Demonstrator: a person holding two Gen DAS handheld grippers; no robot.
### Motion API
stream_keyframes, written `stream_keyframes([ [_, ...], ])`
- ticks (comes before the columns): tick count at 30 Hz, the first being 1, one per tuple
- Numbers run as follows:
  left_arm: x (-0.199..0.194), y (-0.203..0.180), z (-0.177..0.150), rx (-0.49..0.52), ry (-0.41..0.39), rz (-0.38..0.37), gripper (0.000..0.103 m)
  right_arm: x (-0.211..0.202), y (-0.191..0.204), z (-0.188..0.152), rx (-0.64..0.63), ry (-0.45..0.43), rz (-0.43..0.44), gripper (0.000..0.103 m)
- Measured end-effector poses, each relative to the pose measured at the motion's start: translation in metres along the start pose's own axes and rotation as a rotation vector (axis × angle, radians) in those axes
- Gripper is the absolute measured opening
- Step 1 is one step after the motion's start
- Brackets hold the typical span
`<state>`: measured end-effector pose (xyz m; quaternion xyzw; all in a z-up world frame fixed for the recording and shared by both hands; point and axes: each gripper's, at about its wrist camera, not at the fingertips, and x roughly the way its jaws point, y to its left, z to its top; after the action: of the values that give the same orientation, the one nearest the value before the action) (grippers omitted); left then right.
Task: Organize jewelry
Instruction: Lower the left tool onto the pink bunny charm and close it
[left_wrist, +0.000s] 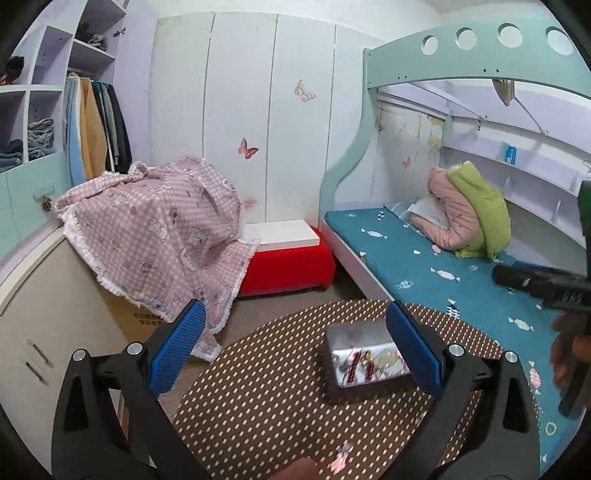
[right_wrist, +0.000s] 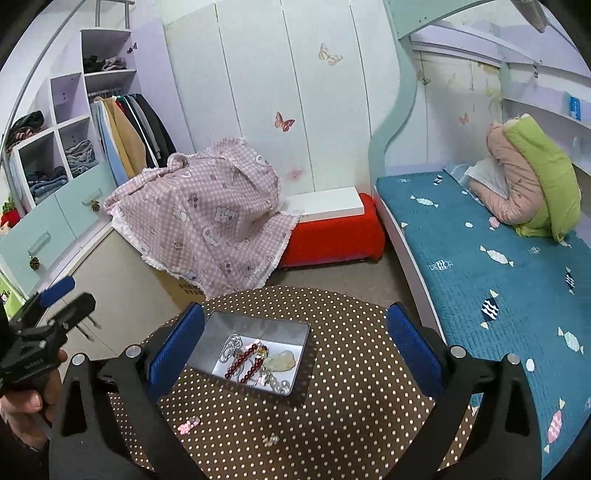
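Tongs first: left tongs (left_wrist: 295, 350) and right tongs (right_wrist: 295, 350) both stand spread wide, pinching nothing. Nearest on the dotted desk (right_wrist: 351, 424), short of the tin (right_wrist: 255, 350), lie a pink clip (right_wrist: 188, 424) and a small pale piece (right_wrist: 271, 439), perhaps an earring. Beads (right_wrist: 245, 363), chains and a pale pendant already sit inside the tin. Judged so, most is sorted; two strays remain.

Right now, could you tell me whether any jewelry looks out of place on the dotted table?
Yes. Two pieces lie loose on the dotted table, outside the metal tin that holds the rest: a small pink piece and a small clear piece nearer the table's front edge. Both grippers are open and empty.
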<state>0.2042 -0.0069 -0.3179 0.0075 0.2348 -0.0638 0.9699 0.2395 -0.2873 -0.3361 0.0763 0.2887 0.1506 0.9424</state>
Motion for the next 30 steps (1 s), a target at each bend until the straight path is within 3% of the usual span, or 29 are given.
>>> stream_keyframes([
  [12,-0.026,0.01,-0.044,0.004,0.036,0.054,0.098,-0.041,0.015,-0.038,0.004,-0.035,-0.056,0.095],
  [24,-0.01,-0.004,-0.106,0.004,0.185,0.028,0.098,-0.033,0.019,-0.1,0.05,0.083,-0.097,0.095],
  [30,0.004,-0.02,-0.126,0.063,0.24,0.013,0.098,-0.02,0.026,-0.117,0.057,0.131,-0.108,0.095],
])
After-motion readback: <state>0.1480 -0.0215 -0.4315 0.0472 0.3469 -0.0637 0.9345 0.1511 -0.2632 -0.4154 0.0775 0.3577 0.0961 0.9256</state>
